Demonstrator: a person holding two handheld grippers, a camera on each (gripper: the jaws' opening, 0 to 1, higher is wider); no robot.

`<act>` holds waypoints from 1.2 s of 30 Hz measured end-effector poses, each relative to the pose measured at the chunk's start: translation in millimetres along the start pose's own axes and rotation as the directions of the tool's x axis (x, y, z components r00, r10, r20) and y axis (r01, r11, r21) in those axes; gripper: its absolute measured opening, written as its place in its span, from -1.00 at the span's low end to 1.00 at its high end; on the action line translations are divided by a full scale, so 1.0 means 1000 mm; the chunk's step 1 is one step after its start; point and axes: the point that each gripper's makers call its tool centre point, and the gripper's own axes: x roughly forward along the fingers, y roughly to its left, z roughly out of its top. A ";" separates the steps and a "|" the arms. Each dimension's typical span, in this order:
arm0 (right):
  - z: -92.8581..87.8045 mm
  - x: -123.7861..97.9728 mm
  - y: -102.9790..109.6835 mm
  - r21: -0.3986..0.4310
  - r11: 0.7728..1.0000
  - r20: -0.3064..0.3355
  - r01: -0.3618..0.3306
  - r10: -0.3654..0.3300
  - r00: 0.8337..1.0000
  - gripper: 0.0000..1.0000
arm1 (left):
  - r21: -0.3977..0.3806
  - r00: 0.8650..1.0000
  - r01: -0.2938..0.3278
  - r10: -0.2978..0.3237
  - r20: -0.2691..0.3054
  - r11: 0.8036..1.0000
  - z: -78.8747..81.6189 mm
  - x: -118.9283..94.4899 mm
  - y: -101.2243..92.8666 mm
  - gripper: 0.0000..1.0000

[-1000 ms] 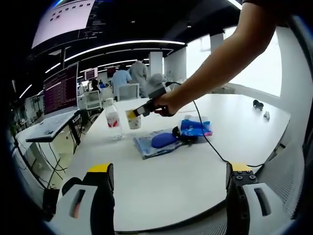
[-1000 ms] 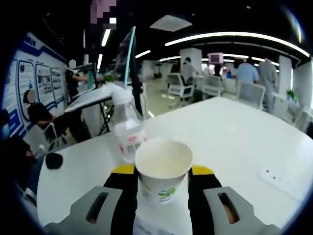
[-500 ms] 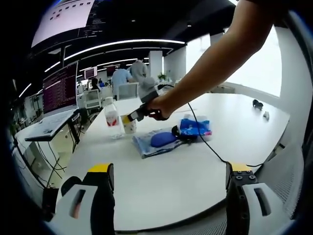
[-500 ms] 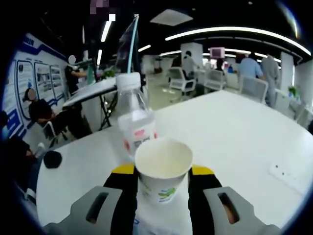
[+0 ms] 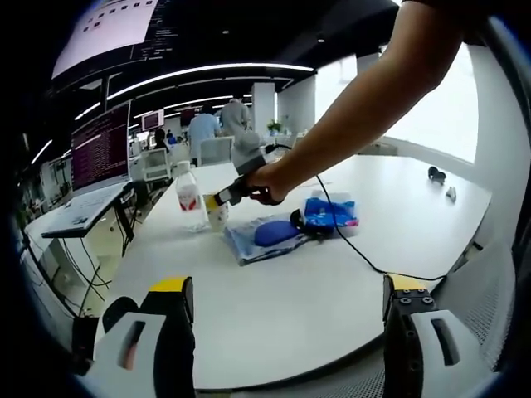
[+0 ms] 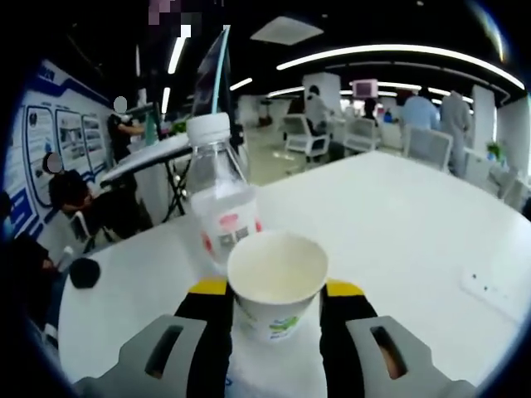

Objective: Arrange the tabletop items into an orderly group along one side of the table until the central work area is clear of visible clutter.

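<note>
Since a second earlier, the right gripper (image 6: 275, 303) had carried the white paper cup (image 6: 276, 282) closer to the clear plastic water bottle (image 6: 219, 209), which now stood larger and just behind the cup in the right gripper view. Its yellow-tipped fingers (image 6: 342, 292) pinched the cup's smooth tapered wall. The left gripper (image 5: 286, 311) hung over the near edge of the glossy white counter (image 5: 282, 298), fingers spread. Near mid-counter lay a crinkled blue bag (image 5: 264, 239) beside a blue packet (image 5: 332, 213).
</note>
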 end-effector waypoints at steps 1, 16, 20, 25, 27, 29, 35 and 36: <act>0.000 0.000 0.000 -0.001 1.000 -0.002 -0.001 0.001 1.000 -0.25 | 0.002 1.000 0.000 0.000 -0.002 1.000 0.000 0.000 0.000 0.89; -0.007 -0.003 0.000 -0.086 0.996 -0.036 -0.003 0.000 0.999 -0.24 | 0.001 1.000 -0.002 0.002 -0.006 1.000 -0.002 0.000 0.001 0.89; -0.008 -0.004 -0.001 -0.088 0.996 -0.038 -0.002 -0.002 0.999 -0.23 | -0.001 1.000 -0.002 0.002 -0.004 1.000 -0.002 -0.001 0.001 0.89; -0.009 -0.004 -0.002 -0.091 0.996 -0.043 -0.005 0.001 0.999 -0.22 | -0.001 1.000 -0.002 0.002 -0.002 1.000 -0.002 -0.001 0.001 0.89; -0.010 -0.005 -0.001 -0.078 0.997 -0.053 -0.013 0.009 0.999 -0.22 | 0.000 1.000 -0.002 0.002 -0.003 1.000 -0.002 -0.001 0.001 0.89; -0.011 -0.005 0.000 -0.084 0.996 -0.056 -0.014 0.009 0.998 -0.18 | 0.002 1.000 -0.001 0.001 -0.004 1.000 -0.002 -0.001 0.000 0.89; -0.014 -0.002 0.002 -0.087 0.996 -0.071 -0.027 0.021 0.997 -0.10 | 0.001 1.000 -0.001 0.001 -0.002 1.000 -0.002 -0.001 0.000 0.89; -0.013 -0.002 0.003 -0.082 0.996 -0.070 -0.030 0.024 0.997 -0.09 | 0.001 1.000 -0.001 0.001 -0.001 1.000 -0.002 -0.001 0.000 0.89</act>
